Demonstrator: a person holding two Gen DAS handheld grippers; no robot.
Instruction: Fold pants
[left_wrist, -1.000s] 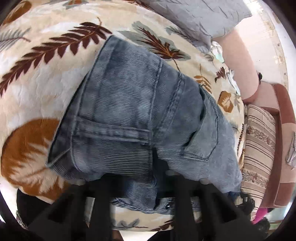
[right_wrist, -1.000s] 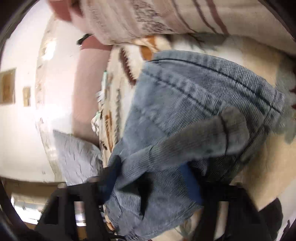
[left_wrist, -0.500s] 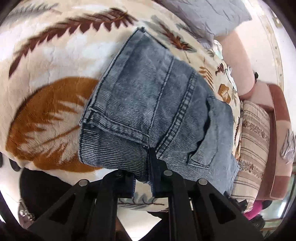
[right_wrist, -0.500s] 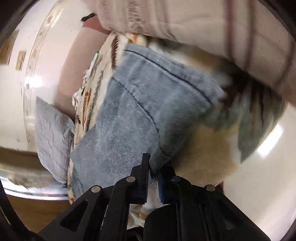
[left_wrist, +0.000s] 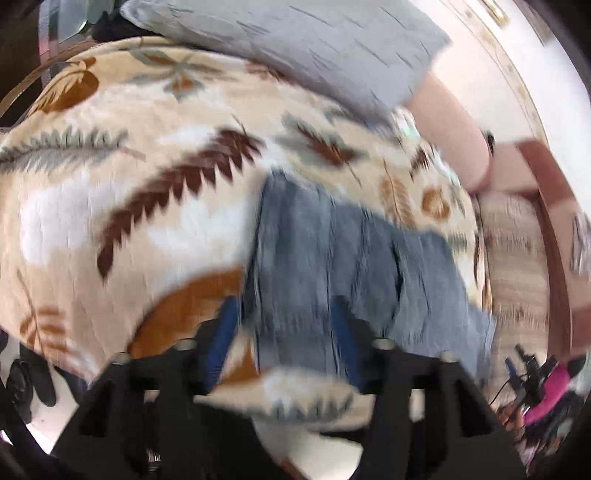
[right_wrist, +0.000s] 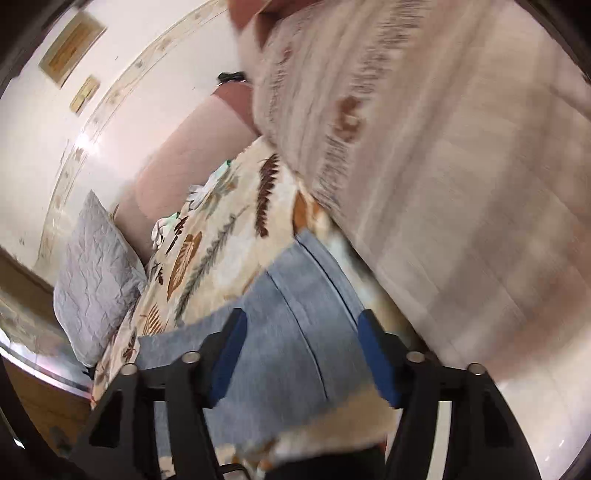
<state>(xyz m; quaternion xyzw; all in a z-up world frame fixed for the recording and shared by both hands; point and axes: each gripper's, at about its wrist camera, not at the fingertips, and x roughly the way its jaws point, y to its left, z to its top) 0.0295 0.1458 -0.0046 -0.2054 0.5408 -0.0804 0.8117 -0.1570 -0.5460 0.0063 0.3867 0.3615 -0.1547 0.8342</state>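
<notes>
The grey-blue denim pants (left_wrist: 343, 254) lie folded into a compact bundle on a leaf-patterned blanket (left_wrist: 129, 184). My left gripper (left_wrist: 284, 332) is open and empty, just off the bundle's near edge, its blue pads apart. In the right wrist view the pants (right_wrist: 295, 325) lie flat between and beyond the fingers of my right gripper (right_wrist: 301, 354), which is open and empty above the bundle's near edge. Both views are motion-blurred.
A grey quilted pillow (left_wrist: 314, 48) lies at the far end of the blanket and also shows in the right wrist view (right_wrist: 92, 280). A striped beige cushion (right_wrist: 443, 166) is close on the right. A pink bolster (left_wrist: 450, 129) lies along the back.
Both grippers have let go of the pants, opened and pulled back. The folded bundle stays on the blanket.
</notes>
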